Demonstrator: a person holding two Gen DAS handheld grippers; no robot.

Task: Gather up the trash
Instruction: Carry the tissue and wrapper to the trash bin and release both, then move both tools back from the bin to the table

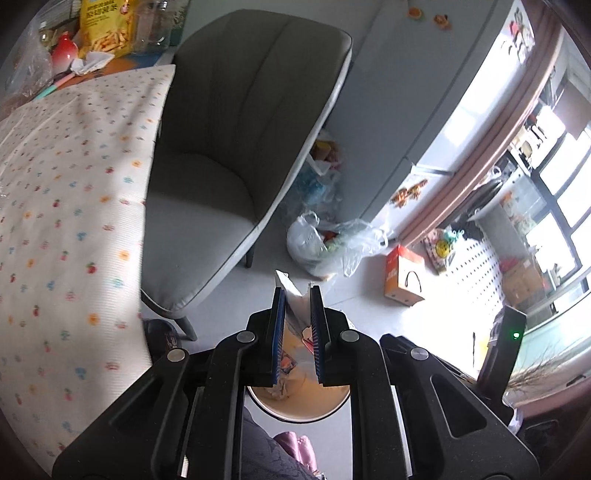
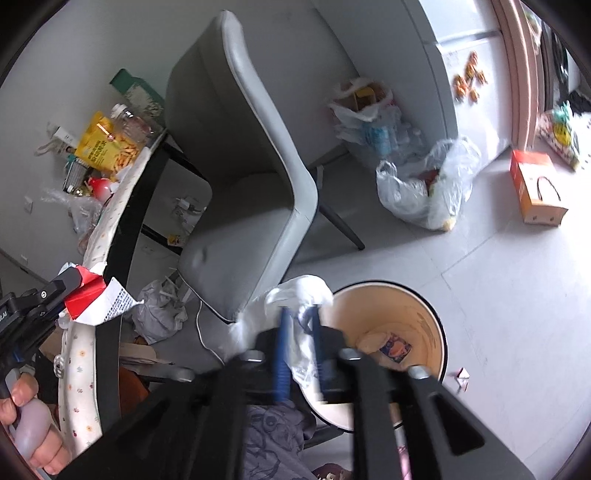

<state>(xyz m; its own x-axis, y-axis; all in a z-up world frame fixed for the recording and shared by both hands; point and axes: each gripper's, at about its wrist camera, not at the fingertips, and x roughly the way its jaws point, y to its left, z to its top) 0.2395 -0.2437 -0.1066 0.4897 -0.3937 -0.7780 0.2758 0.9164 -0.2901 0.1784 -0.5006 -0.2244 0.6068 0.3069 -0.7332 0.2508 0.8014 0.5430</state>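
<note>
My left gripper (image 1: 297, 291) is shut on a torn wrapper (image 1: 295, 299), silvery inside; in the right wrist view the same gripper (image 2: 79, 282) shows at the left by the table edge, holding that red and white wrapper (image 2: 98, 299). My right gripper (image 2: 298, 312) is shut on a crumpled white plastic bag (image 2: 299, 291), held beside the rim of a round cream bin (image 2: 436, 317). The bin holds some wrappers (image 2: 397, 347). In the left wrist view the bin (image 1: 340, 400) lies below the fingers.
A grey chair (image 2: 243, 192) stands beside the table with the dotted cloth (image 1: 74, 184). Snack bags and clutter (image 1: 103, 29) sit at the table's far end. Plastic bags (image 2: 424, 192) and an orange box (image 2: 535, 192) lie on the floor. Crumpled paper (image 2: 159, 310) lies under the table.
</note>
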